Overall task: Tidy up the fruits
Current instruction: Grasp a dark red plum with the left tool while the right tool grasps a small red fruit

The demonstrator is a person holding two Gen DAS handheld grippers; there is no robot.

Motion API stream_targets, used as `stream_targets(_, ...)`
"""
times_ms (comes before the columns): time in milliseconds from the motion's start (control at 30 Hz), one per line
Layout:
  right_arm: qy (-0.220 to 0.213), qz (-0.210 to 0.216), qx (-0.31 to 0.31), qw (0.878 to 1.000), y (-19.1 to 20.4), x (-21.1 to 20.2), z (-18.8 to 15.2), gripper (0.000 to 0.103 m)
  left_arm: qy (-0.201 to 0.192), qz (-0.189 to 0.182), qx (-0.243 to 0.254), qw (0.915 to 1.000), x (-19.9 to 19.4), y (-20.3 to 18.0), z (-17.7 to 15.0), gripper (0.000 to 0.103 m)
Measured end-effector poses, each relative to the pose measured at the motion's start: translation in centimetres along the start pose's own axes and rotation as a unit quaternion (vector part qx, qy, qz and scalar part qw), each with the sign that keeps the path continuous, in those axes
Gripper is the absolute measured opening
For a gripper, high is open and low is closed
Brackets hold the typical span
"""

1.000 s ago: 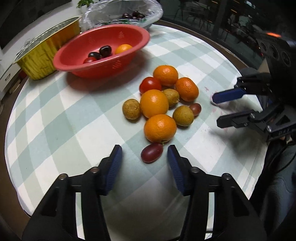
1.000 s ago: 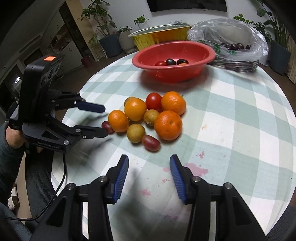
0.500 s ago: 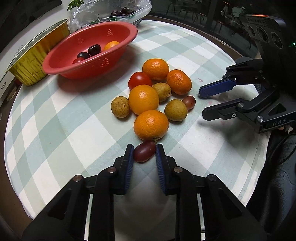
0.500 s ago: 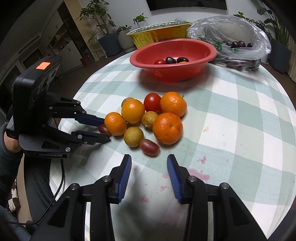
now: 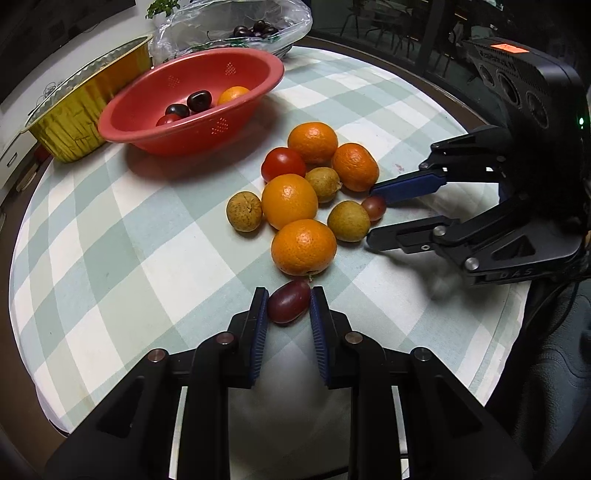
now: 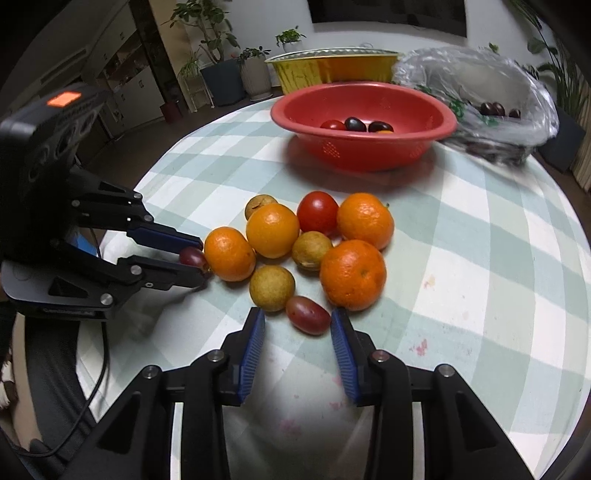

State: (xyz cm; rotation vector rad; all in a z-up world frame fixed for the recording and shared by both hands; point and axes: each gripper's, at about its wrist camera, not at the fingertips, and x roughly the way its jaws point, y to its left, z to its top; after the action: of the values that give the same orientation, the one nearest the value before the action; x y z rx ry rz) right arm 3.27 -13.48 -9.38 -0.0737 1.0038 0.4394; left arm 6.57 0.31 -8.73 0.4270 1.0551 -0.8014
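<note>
In the left wrist view, the left gripper (image 5: 287,308) is seen low in the frame with its fingers pinched on a red grape (image 5: 289,301), which still rests on the table (image 5: 110,236) just below the nearest orange (image 5: 303,246). The grape's long axis runs roughly across the gap between the fingers, tilted a little.

In the right wrist view, the right gripper (image 6: 298,325) has just been closing, and a second grape (image 6: 308,314) lies between its fingers, slightly nearer the right one, long axis slanting from upper left to lower right. A gap is visible on both sides, so no pinch has been made yet; the grape sits at the lower edge of the fruit pile, between a brown round fruit (image 6: 272,287) and a large orange (image 6: 352,274). It is judged that further closing would be met by that slanted length.

The red bowl (image 5: 236,122), upper left in the left view, holds two dark plums, a tomato and an orange. Beyond it stand a gold foil tray (image 5: 74,122), contents hidden, and a clear plastic bag (image 5: 207,29) with dark fruit.
</note>
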Motion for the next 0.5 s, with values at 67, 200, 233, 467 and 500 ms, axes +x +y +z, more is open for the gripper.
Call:
stream_targets(67, -0.001, -0.005, -0.012, 1.000, 0.23, 0.14, 0.07, 0.038, -0.001, -0.002, 0.000, 1.0000, -0.06, 0.02, -0.06, 0.021)
stream_targets(200, 0.000, -0.005, -0.027, 1.000, 0.04, 0.25, 0.21, 0.030, 0.000, -0.005, -0.001, 1.0000, -0.01, 0.07, -0.10, 0.021)
stream_targets(233, 0.001, -0.003, -0.030, 1.000, -0.12, 0.26, 0.28, 0.027, 0.001, -0.005, -0.001, 1.0000, 0.01, 0.07, -0.11, 0.021)
stream_targets(467, 0.003, 0.001, -0.047, 0.999, -0.29, 0.28, 0.27, 0.024, 0.001, -0.005, -0.004, 1.0000, 0.07, 0.07, -0.09, 0.021)
stream_targets(500, 0.002, 0.001, -0.047, 0.999, -0.24, 0.28, 0.24, 0.024, 0.001, -0.005, -0.004, 1.0000, 0.07, 0.06, -0.09, 0.021)
